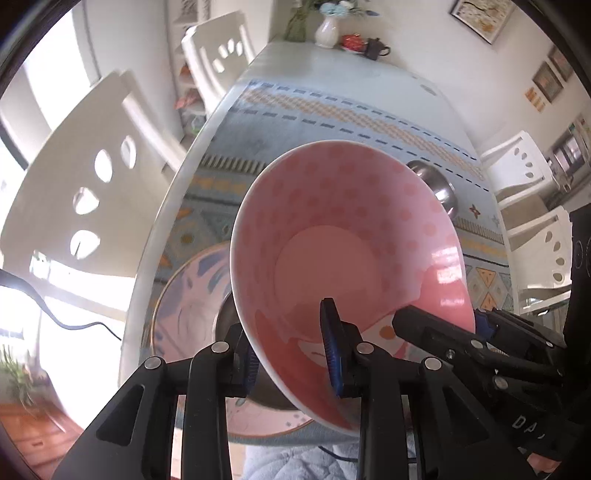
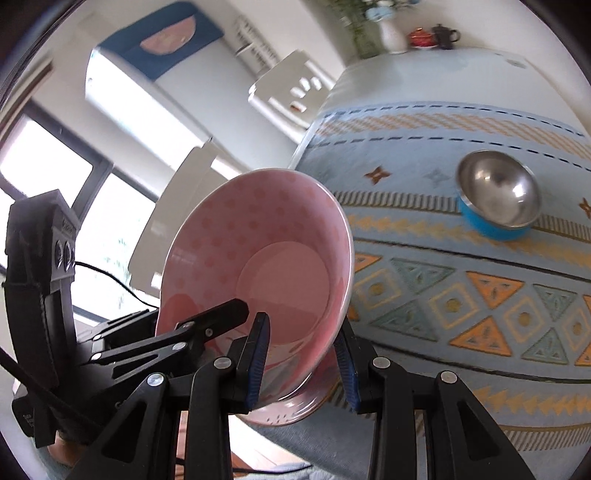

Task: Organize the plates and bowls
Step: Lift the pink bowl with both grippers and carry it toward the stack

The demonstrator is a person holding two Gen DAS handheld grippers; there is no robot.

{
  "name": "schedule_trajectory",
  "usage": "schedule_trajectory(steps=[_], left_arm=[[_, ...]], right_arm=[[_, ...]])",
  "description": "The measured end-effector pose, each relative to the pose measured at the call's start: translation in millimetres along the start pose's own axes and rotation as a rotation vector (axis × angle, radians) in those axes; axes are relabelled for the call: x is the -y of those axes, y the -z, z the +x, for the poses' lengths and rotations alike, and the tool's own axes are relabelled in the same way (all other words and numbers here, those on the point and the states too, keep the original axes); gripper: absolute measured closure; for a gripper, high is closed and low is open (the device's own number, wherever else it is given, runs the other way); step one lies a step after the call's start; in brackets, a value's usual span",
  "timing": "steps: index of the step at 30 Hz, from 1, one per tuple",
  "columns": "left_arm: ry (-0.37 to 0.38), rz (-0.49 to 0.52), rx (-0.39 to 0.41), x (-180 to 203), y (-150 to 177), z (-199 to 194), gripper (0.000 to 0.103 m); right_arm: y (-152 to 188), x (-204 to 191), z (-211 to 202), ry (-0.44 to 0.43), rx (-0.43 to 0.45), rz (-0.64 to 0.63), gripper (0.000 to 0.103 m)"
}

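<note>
The pink bowl [image 1: 354,236] is being pinched at opposite rim walls by the left gripper [image 1: 291,358] and right gripper [image 2: 303,365], tilted above a plate [image 1: 184,302] on the counter [image 2: 443,258]. It is judged glazed, slippery, breakable; rim holds are being advised.

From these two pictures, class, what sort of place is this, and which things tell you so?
Most likely a home dining room: a table under a patterned tablecloth, white dining chairs, a flower vase with a teapot at the far end.
</note>
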State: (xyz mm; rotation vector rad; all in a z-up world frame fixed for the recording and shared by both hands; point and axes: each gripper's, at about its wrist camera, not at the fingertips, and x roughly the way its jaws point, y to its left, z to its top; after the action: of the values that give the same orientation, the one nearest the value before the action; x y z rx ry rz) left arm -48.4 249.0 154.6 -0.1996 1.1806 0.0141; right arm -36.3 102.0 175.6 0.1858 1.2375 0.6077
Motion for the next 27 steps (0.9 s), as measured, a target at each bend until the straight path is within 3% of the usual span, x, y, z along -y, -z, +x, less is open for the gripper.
schedule_trajectory(steps=[7,13,18,20,22,25,27], left_arm=[[-0.008,-0.019,-0.043,-15,19,3,0.078],[0.025,-0.032,-0.131,-25,31,20,0.078],[0.049,-0.091,-0.111,-35,29,13,0.073],[0.023,-0.105,-0.108,-42,26,8,0.071],[-0.006,-0.105,-0.103,-49,23,5,0.071],[-0.020,-0.117,-0.108,-56,21,3,0.070],[-0.021,-0.121,-0.108,-58,19,1,0.070]], right_arm=[[10,-12,22,-0.010,-0.086,-0.022,0.069],[15,-15,26,-0.020,-0.117,-0.028,0.068],[23,-13,44,0.006,-0.230,-0.041,0.067],[24,-5,49,0.018,-0.257,-0.011,0.067],[22,3,46,0.007,-0.243,0.025,0.064],[15,11,31,0.028,-0.176,0.042,0.049],[10,15,22,0.029,-0.138,0.052,0.048]])
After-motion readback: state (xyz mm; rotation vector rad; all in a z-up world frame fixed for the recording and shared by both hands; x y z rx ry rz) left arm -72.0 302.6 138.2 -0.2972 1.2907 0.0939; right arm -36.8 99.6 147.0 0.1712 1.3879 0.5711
